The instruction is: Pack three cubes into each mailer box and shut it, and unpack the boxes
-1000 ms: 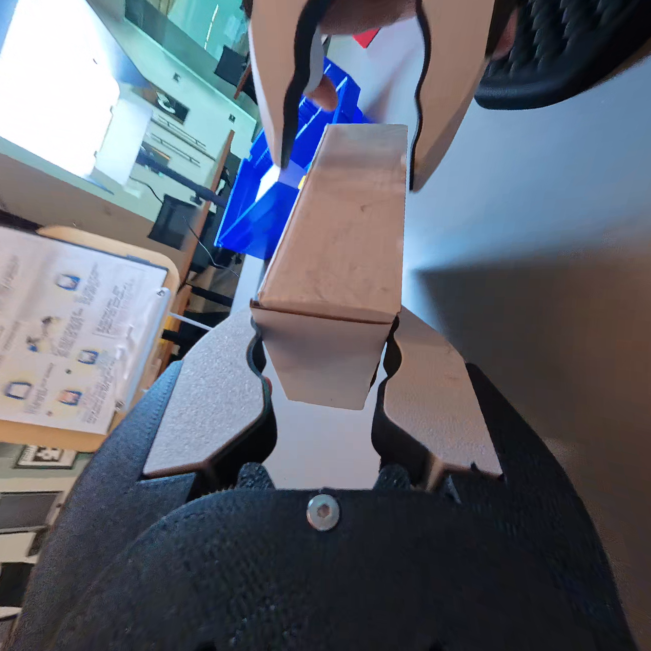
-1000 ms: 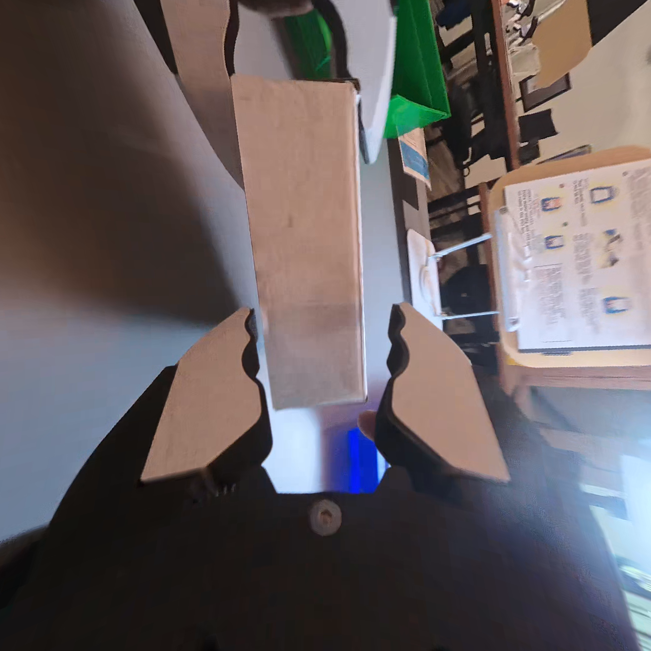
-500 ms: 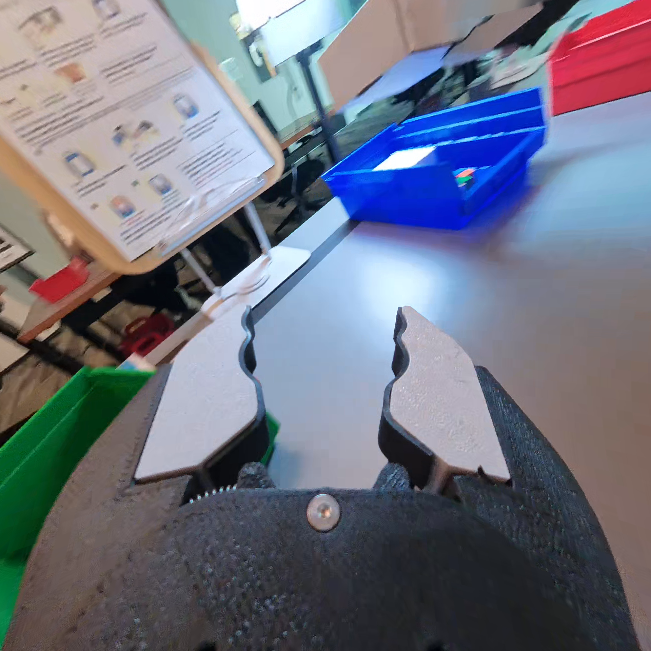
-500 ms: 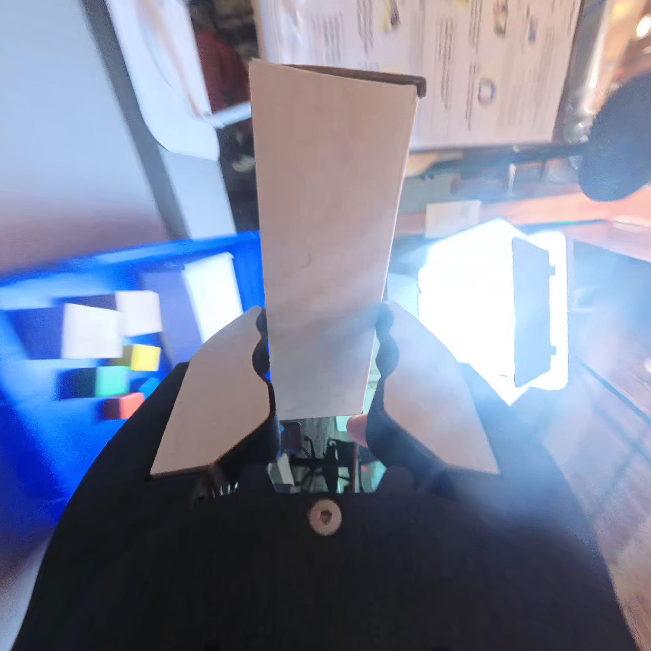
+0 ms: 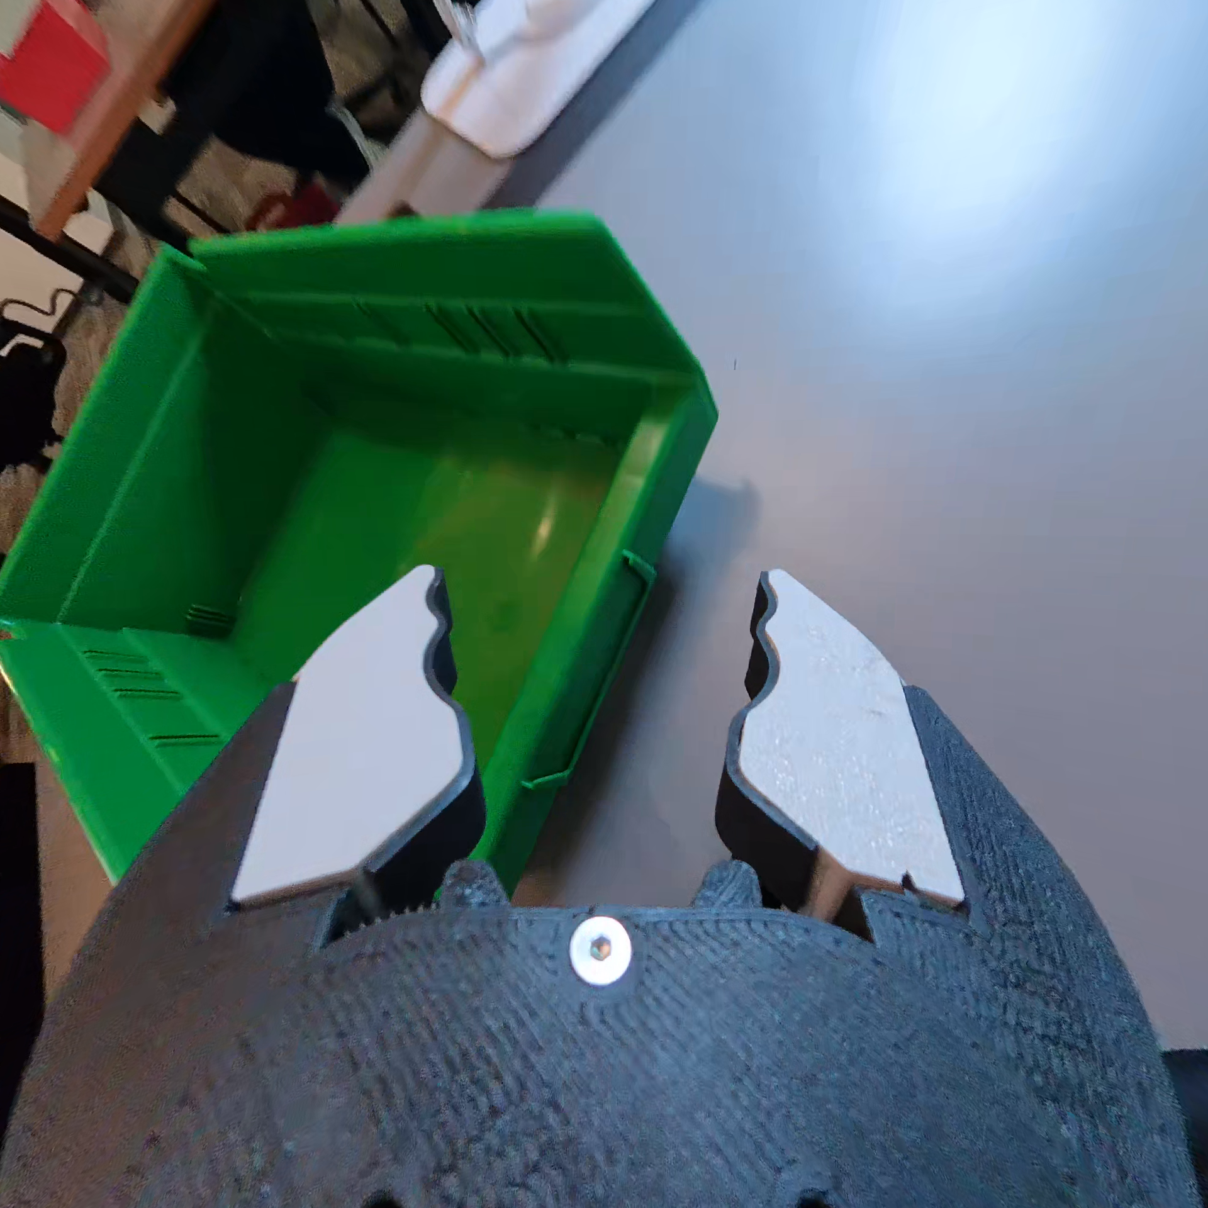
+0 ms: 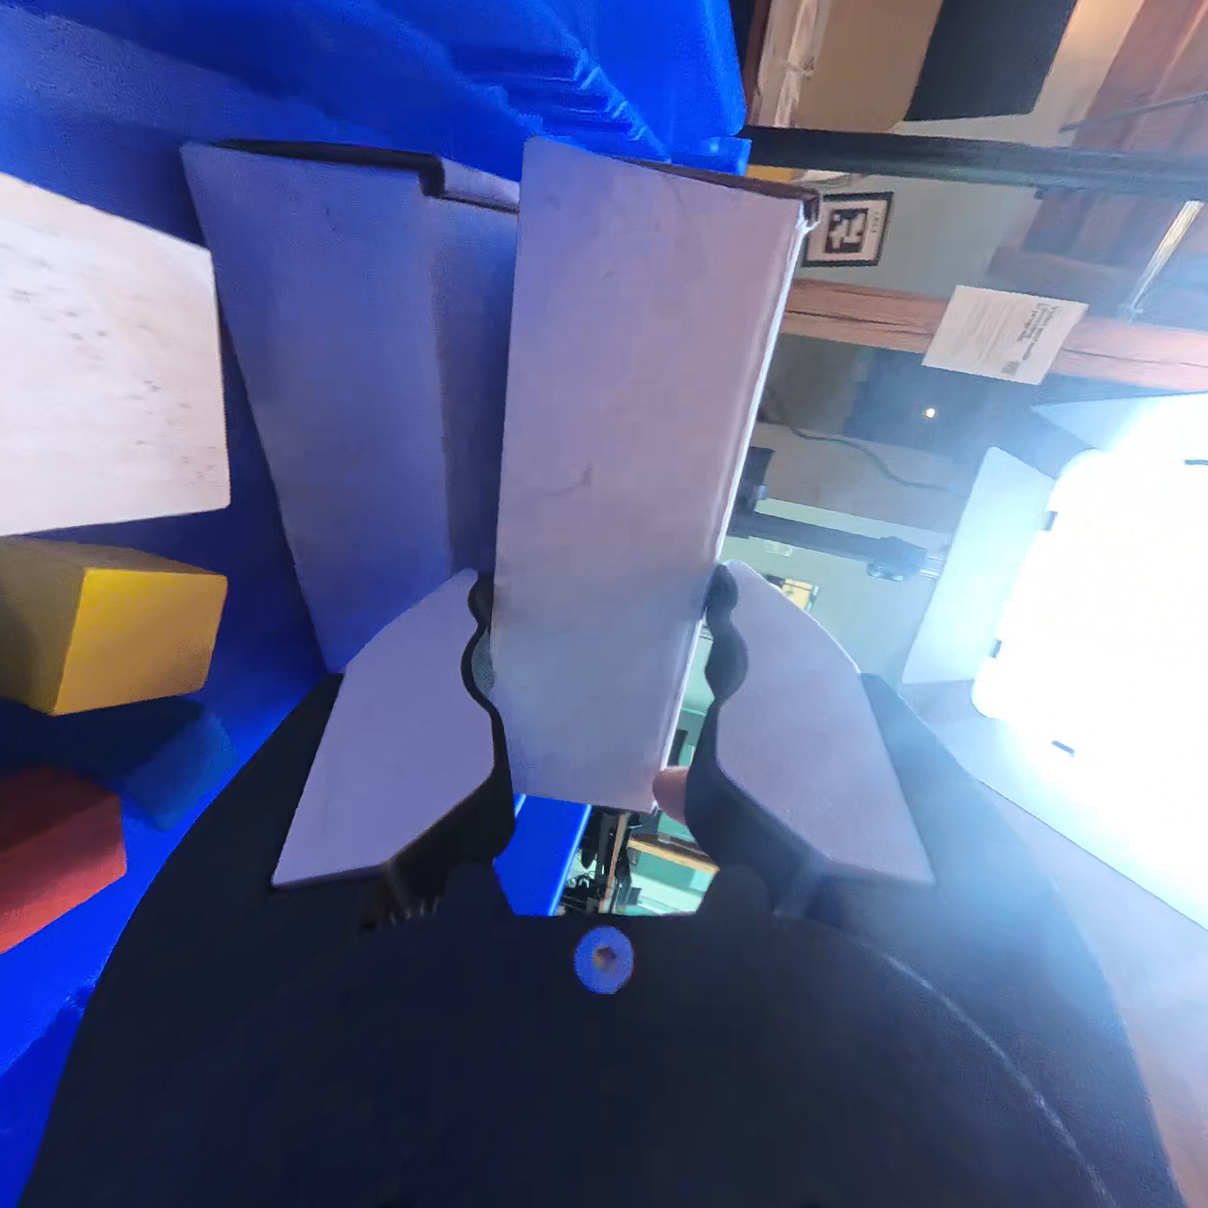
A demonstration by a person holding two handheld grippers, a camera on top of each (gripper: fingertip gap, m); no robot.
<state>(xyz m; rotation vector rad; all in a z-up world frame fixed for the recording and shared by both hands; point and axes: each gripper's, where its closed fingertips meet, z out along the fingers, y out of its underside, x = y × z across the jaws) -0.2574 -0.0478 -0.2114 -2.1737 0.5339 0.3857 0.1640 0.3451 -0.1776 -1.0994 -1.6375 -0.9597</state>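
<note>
Released a second ago, left tongs [image 5: 601, 627] gape empty; right tongs [image 6: 598, 627] clamp mailer box [image 6: 627, 457].

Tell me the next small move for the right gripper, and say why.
Probably lower the mailer box into the blue bin and let go. The right gripper is shut on its near end and holds it at the bin's edge, beside another flat box and the yellow cube. The left gripper is open over the green bin, holding nothing.

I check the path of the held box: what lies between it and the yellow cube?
In the right wrist view, another mailer box stands between the held mailer box and the yellow cube, inside the blue bin.
</note>
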